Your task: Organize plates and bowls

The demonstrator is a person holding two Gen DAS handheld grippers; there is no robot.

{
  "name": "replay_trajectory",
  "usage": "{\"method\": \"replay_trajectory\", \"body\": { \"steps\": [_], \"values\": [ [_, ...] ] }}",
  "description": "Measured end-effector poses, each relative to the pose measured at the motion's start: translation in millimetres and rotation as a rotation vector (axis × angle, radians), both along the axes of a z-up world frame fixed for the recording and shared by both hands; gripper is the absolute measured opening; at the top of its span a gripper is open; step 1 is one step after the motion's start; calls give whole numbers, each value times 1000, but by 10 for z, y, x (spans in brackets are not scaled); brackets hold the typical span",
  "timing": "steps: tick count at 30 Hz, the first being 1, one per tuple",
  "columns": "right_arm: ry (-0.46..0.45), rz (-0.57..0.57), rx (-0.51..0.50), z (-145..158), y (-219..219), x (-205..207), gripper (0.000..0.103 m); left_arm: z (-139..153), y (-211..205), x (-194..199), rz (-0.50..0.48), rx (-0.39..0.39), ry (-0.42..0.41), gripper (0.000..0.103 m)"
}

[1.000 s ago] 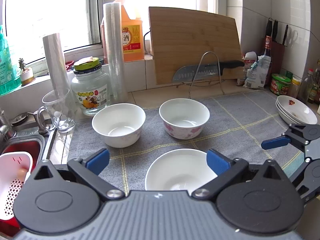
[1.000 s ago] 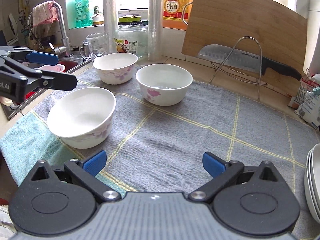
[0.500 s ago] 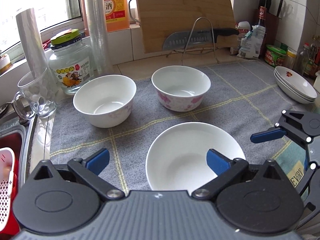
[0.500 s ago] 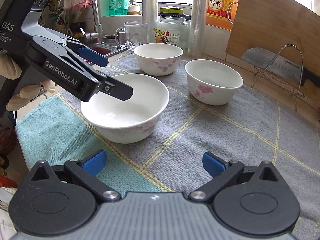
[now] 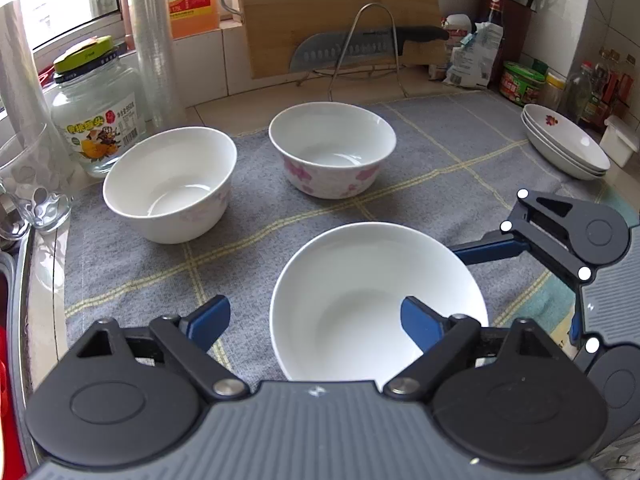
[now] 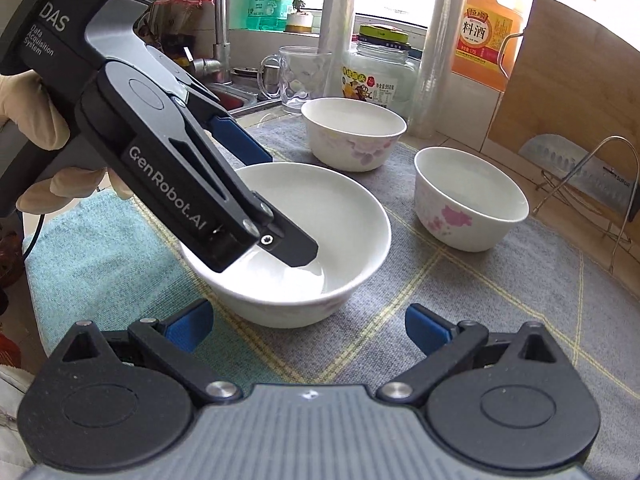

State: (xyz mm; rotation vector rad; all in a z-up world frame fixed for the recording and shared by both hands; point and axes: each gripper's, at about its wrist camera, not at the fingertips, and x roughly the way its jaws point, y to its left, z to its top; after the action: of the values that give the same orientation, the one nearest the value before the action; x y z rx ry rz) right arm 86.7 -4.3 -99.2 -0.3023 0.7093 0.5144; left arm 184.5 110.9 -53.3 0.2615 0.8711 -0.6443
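Grey mat (image 5: 440, 148) holds three bowls, so we straddle the near bowl (image 5: 376, 300) rim with the left gripper (image 5: 316, 320), jaws spread wide, right gripper (image 6: 308, 324) likewise released, clamping squarely before nesting.

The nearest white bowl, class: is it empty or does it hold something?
Empty. The nearest bowl shows only bare white glaze inside in both views; the left gripper has one of its open jaws reaching over the rim.

2 bowls (image 5: 332, 150) behind near bowl (image 5: 376, 300), on mat (image 5: 132, 264).
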Motion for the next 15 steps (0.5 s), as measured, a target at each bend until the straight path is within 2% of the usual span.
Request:
{"method": "replay_trajectory", "body": {
  "steps": [5, 8, 10, 15],
  "values": [
    [-23, 16, -7, 20, 68, -4, 103, -5, -16, 11, -20, 0, 18, 77],
    [-30, 14, -11, 30, 71, -4, 102, -3, -26, 9, -31, -3, 23, 76],
    [-25, 13, -5, 37, 53, -1, 94, 0, -29, 14, -36, -4, 23, 75],
    [-17, 18, 11, 39, 32, -8, 88, 0, -37, 16, -46, -3, 27, 75]
  ]
}}
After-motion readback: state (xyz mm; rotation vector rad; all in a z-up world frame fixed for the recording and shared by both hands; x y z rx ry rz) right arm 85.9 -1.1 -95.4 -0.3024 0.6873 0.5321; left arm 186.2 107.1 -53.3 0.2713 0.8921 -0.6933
